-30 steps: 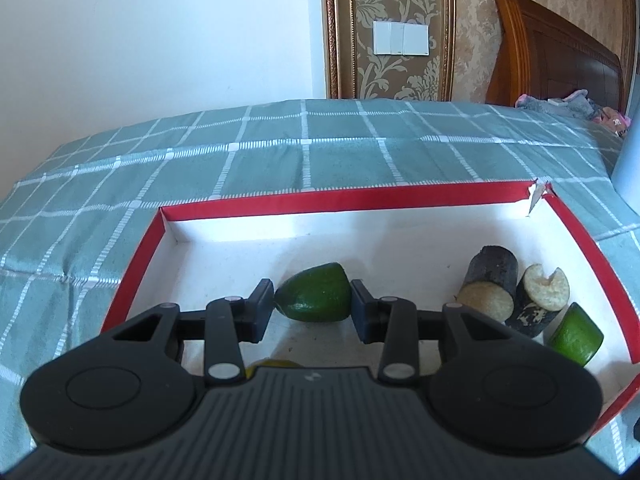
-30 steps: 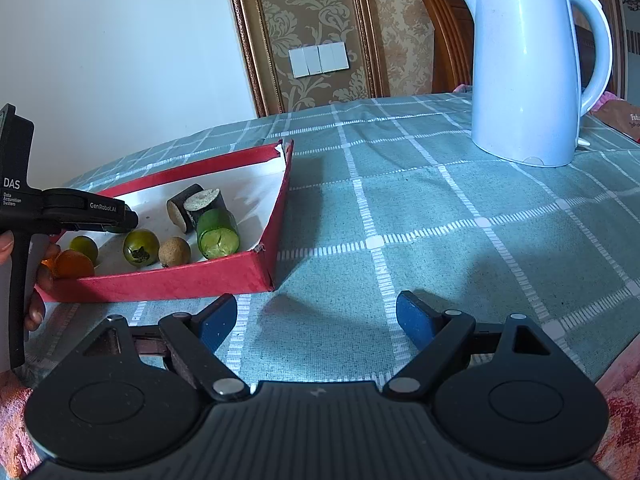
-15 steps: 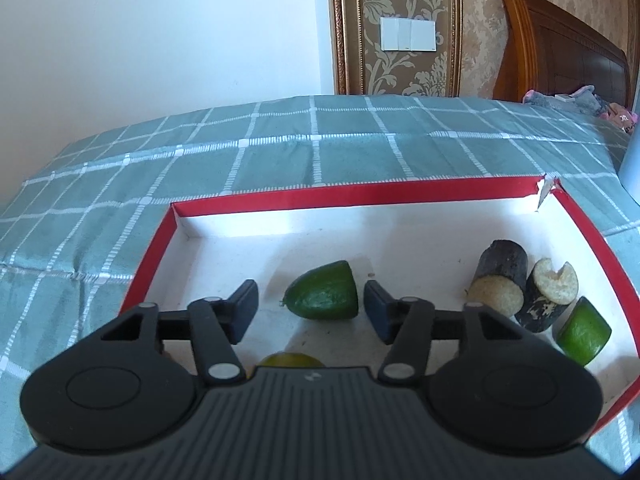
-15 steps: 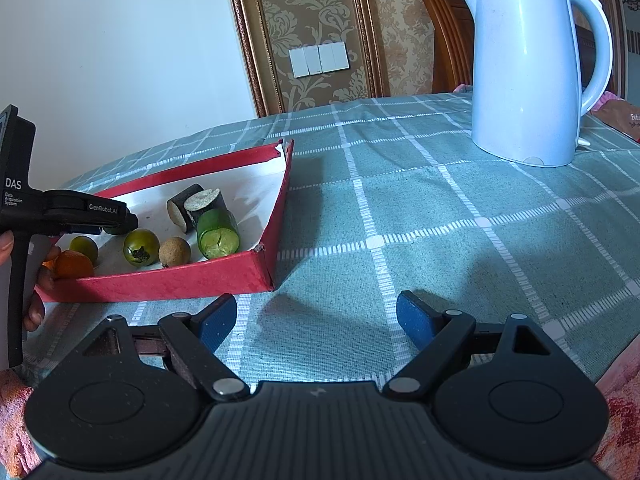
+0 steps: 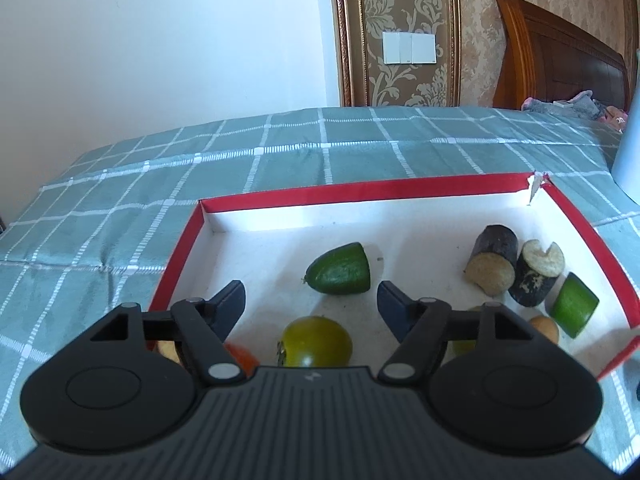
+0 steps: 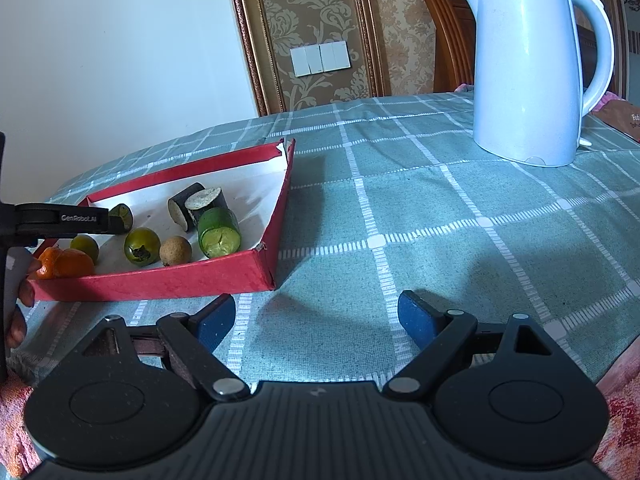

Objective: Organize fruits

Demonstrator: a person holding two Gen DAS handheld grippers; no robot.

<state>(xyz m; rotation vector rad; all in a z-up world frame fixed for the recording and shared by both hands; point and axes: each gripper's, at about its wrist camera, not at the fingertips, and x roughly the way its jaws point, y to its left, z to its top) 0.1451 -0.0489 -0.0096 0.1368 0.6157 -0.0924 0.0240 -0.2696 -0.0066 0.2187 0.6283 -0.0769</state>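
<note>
A red-rimmed white tray (image 5: 360,194) holds fruit pieces. A green avocado half (image 5: 340,275) lies in its middle, just beyond my open, empty left gripper (image 5: 312,304). A round green fruit (image 5: 316,342) sits under the gripper, an orange piece (image 5: 240,356) to its left. Two dark sugarcane pieces (image 5: 492,264) and a green cut piece (image 5: 574,310) lie at the right. My right gripper (image 6: 316,316) is open and empty above the tablecloth, right of the tray (image 6: 160,280). The left gripper (image 6: 64,220) shows over the tray's left end.
A white electric kettle (image 6: 532,68) stands at the back right on the green checked tablecloth (image 6: 440,220). A wooden headboard (image 5: 560,64) and wall lie behind. A small brown fruit (image 6: 175,250) lies in the tray.
My left gripper opened and let go of the avocado half, then drew back and up; the avocado half lies in the tray. The right gripper has not moved.
</note>
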